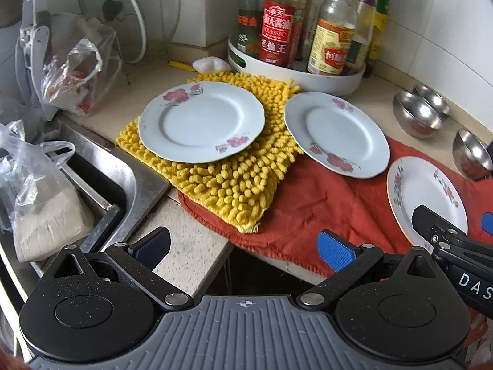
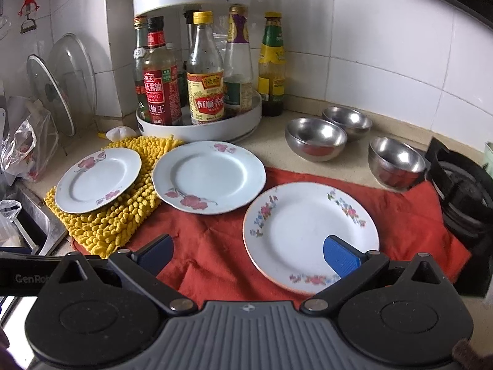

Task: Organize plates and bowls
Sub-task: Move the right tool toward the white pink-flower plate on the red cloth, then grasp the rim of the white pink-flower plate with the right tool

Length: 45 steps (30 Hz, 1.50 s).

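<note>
Left wrist view: the left gripper (image 1: 245,248) is held spread and empty above the counter edge; two pink-flowered plates are recorded, one (image 1: 201,121) on the yellow chenille mat (image 1: 228,182), one (image 1: 337,134) partly on the red cloth (image 1: 311,203). Right wrist view: the right gripper (image 2: 248,254) is spread, empty, one blue pad over the multicolour-flowered plate (image 2: 311,234) on the cloth; three steel bowls (image 2: 315,138) are noted apart behind, beside the bottle turntable (image 2: 200,129). Nothing is stacked; organizing is judged not yet begun.

White pink-flowered plates (image 2: 209,176) on yellow mat (image 2: 107,215) and red cloth (image 2: 215,246).
</note>
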Each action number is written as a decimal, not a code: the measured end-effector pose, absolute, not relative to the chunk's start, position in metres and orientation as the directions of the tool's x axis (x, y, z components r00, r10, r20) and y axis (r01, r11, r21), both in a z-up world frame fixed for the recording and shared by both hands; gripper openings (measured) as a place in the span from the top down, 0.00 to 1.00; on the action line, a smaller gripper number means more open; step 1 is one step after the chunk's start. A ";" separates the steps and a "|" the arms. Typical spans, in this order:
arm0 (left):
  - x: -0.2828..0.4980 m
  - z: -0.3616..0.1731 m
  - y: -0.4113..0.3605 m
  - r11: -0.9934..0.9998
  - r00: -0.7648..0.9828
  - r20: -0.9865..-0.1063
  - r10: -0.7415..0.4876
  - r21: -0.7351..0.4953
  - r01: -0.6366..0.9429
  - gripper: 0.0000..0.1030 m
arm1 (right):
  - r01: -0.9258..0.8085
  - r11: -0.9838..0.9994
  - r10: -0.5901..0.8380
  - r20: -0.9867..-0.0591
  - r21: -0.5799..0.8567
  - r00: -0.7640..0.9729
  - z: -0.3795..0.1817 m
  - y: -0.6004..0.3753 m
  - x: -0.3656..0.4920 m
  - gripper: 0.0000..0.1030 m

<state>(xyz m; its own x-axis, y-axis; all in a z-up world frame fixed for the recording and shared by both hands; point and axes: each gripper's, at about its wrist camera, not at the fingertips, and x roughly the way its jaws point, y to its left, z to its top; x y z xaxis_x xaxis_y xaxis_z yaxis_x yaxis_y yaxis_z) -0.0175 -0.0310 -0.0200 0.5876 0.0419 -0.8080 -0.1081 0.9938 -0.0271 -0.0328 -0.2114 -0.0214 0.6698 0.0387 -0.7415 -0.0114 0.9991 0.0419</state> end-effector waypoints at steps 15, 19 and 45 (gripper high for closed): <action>0.012 -0.019 -0.052 0.980 0.577 -0.811 0.095 -0.025 -0.197 0.00 | -0.104 0.993 0.109 -0.742 0.053 0.662 -0.027 -0.230 0.012 0.02; 0.020 -0.020 -0.060 0.978 0.570 -0.815 0.105 -0.020 -0.209 0.00 | -0.117 0.992 0.120 -0.744 0.056 0.657 -0.030 -0.238 0.023 0.02; 0.058 -0.039 -0.109 0.981 0.522 -0.849 0.079 -0.028 -0.194 0.00 | -0.112 0.990 0.138 -0.776 0.087 0.616 -0.057 -0.293 0.061 0.02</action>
<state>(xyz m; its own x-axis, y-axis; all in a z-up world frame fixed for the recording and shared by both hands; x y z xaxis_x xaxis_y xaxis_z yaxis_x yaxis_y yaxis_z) 0.0578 -0.1092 -0.0393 0.5220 0.0790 -0.8493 -0.1935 0.9807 -0.0277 0.0607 -0.2932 -0.0568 0.6157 0.1380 -0.7758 -0.1120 0.9899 0.0872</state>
